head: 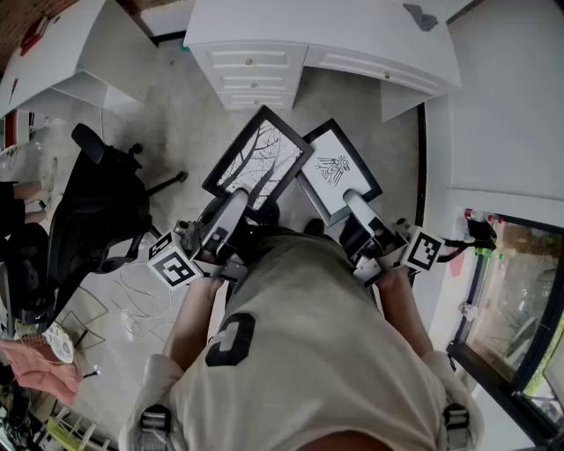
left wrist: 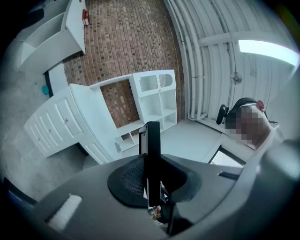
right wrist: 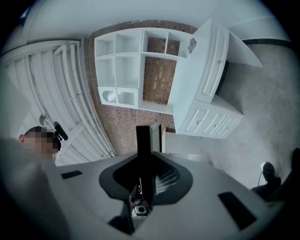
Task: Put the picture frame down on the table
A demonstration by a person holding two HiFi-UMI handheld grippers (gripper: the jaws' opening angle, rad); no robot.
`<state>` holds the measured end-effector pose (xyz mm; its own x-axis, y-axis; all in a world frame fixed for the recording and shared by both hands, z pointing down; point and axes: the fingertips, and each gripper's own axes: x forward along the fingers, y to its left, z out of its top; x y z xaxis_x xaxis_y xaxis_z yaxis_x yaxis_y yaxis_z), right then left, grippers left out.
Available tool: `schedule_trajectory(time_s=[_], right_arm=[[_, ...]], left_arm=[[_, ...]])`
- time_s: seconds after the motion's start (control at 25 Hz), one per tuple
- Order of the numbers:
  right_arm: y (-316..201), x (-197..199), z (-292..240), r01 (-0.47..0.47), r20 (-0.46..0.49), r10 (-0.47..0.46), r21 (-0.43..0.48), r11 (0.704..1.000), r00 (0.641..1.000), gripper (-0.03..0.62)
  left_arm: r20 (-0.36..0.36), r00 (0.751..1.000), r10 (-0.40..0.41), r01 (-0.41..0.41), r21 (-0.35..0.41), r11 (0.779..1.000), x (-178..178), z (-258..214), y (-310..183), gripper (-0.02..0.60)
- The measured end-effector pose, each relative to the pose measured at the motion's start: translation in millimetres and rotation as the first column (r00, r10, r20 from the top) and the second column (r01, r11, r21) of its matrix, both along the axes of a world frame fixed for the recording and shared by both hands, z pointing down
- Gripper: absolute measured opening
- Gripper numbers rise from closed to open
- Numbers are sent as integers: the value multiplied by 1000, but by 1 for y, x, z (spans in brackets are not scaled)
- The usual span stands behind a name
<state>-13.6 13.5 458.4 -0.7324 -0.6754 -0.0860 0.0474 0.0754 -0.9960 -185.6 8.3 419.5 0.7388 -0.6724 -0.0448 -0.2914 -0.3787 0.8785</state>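
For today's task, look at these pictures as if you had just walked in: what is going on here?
A person stands facing a white desk with drawers, a gripper in each hand. The left gripper is shut on the edge of the tree frame, a black frame with a picture of bare branches. The right gripper is shut on the second frame, which holds a small drawing. Both frames are up in the air, close together, in front of the desk. Neither is set down yet.

Matt black tree picture frame (head: 257, 158), smooth white-painted desk (head: 308, 22), rough red brick wall (left wrist: 136, 42), speckled grey floor (head: 176, 132)
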Motion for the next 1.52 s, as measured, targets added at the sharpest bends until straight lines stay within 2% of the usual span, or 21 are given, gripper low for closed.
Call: schedule_trajectory(time_s=[0.2,0.32,0.52,0.8,1.04,1.16,1.52], right_arm=[[20,22,-3,-12,-5,12,-45,999,1000,49],[25,47,-5,-31,5,31,-43,999,1000,49],[24,96,-6,-77,28,78,-14,997,997,49],[26,130,-3,-113,55,114,-12,993,992,50],[20,142,-2,-104,33,104,7,995,994,51],[21,155,-5,-96,0,96,32,995,995,49],[42,185,0,-39,-8,40,47,998,999,49]], left_arm=[[-15,999,38,-39,-64,997,34,0,28,49],[-3,999,50,-51,-72,996,57,-3,30,49],[40,996,81,-80,-35,996,107,-9,28,49],[144,982,124,-127,13,992,151,-15,24,49],[222,967,126,-138,39,990,165,-22,21,49],[233,966,114,-128,46,991,175,-23,23,49],[268,962,50,-66,50,997,198,-26,49,49]])
